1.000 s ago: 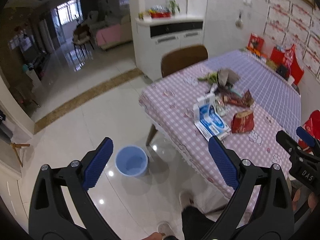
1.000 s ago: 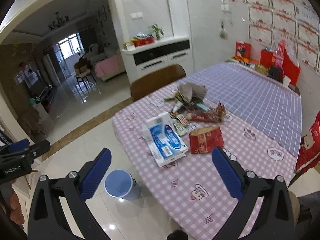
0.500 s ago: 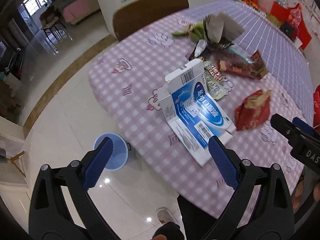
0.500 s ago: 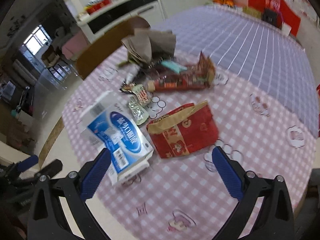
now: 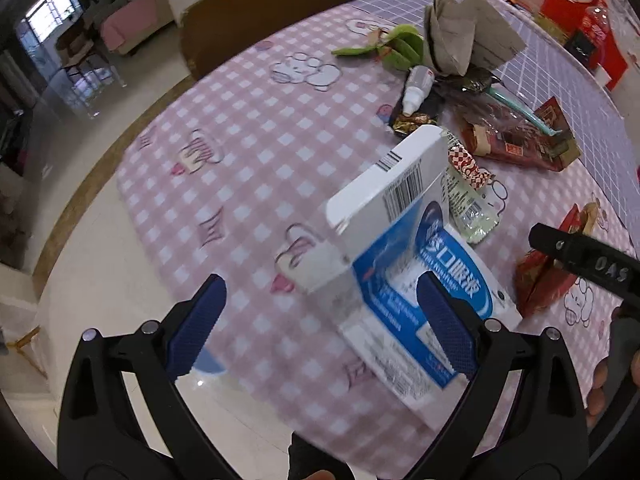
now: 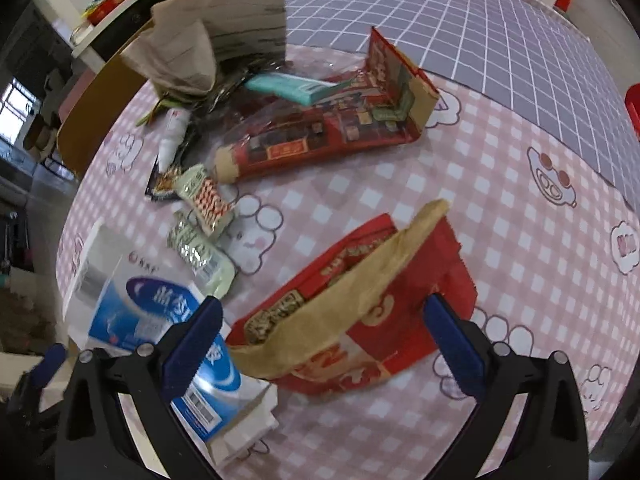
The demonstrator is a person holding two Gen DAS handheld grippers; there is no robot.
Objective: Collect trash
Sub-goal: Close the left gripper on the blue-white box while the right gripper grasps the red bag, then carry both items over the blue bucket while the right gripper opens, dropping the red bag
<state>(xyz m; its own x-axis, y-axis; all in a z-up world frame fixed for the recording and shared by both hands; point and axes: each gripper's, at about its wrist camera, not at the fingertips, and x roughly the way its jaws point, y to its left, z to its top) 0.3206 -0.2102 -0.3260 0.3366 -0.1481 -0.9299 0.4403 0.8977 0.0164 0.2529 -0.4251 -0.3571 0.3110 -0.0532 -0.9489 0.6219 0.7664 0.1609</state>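
Observation:
Trash lies in a heap on the pink checked tablecloth (image 5: 240, 152). A white and blue carton (image 5: 400, 248) stands half open right in front of my left gripper (image 5: 320, 320), which is open, its right finger overlapping the carton's lower flap. My right gripper (image 6: 322, 340) is open and hovers just over a torn red snack packet (image 6: 400, 280), which sits between its fingers. Behind it lie a long red wrapper (image 6: 328, 136), small foil wrappers (image 6: 204, 200), a white bottle (image 6: 172, 132), a teal pack (image 6: 296, 86) and a crumpled brown paper bag (image 6: 208, 40).
A sliver of a light blue bin (image 5: 208, 364) shows on the floor below the table edge, behind my left finger. A brown chair back (image 5: 260, 12) stands at the far side. A purple grid cloth (image 6: 480, 32) covers the rest of the table. Red boxes (image 5: 580, 20) line the wall.
Both grippers have dropped low and close to the table: the left toward the white and blue carton, the right over the red packet. Both stay open. The bin has slid mostly out of sight.

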